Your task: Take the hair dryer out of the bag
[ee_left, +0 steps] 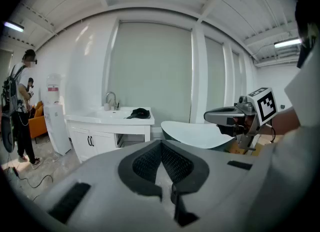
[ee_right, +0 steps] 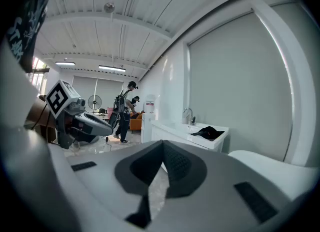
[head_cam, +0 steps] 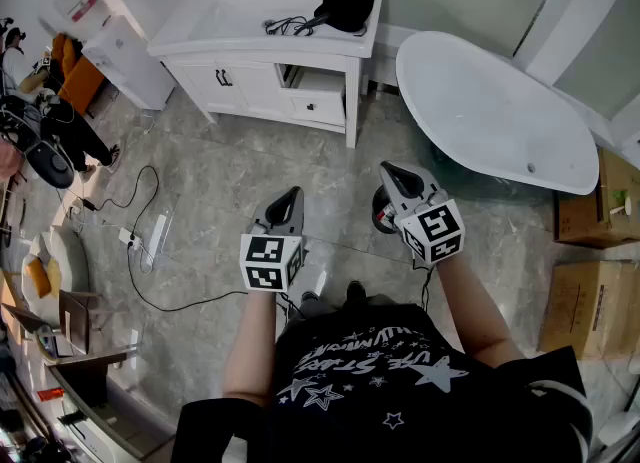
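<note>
Black fabric marks the one bag (head_cam: 350,3), which is set on the white worktop (head_cam: 235,23) at the upper centre of the head view. One dark cord (head_cam: 287,24) is coiled just beside it. The hair dryer is presumably kept inside, as it is not made out separately. Two grippers are counted: the left gripper (head_cam: 292,195) and the right gripper (head_cam: 388,173) are both clenched on nothing. They are held out in the lower middle, well apart from the bag, probably because the approach is not yet made.
</note>
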`<state>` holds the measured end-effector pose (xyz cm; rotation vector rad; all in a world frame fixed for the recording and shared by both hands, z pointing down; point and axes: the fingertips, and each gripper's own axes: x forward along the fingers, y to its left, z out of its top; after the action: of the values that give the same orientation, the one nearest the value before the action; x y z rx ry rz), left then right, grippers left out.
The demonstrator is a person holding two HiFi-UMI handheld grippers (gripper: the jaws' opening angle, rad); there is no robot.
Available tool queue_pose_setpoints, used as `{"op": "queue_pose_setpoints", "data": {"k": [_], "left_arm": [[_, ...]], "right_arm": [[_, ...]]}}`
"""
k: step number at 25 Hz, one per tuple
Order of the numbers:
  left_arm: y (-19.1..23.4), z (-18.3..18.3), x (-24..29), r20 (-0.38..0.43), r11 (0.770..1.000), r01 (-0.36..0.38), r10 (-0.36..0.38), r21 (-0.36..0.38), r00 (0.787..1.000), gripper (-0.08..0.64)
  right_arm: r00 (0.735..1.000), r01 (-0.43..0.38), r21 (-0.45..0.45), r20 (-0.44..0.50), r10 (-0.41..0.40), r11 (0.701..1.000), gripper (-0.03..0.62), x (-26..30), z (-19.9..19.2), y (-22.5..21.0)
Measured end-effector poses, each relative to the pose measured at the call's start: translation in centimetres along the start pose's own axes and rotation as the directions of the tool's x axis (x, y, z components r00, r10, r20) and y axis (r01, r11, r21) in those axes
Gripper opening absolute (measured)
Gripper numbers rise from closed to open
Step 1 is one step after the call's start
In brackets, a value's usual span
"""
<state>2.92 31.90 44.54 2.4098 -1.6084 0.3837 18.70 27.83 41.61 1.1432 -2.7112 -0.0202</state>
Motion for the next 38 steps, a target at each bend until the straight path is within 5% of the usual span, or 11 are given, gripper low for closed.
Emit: {"op": "queue_pose_setpoints", "data": {"k": [17, 26, 38], "left_arm": [[-1.7, -0.3, 0.6, -0.018, 1.000, -0.006, 0.006, 0.004, 1.000, 0.011], [2.6, -0.2, 2.2, -0.008, 0.999, -0.014, 0.014, -0.038, 1.000, 0.011], [11.4, 2.0, 9.4, -0.004, 0.996, 0.075, -0.075, -0.037, 0.997, 0.011]], "right_arm": [[1.000, 0.010, 0.048, 0.001, -0.010, 0.999, 0.006, -1.3, -1.7, -2.0], [0.998, 0.043, 0.084, -0.049, -0.039, 0.996, 0.006, 2.7, -3.1, -2.4], [0.980, 0.182, 0.110, -0.105, -0.171, 0.977, 0.006, 11.8, -2.8, -6.0]]}}
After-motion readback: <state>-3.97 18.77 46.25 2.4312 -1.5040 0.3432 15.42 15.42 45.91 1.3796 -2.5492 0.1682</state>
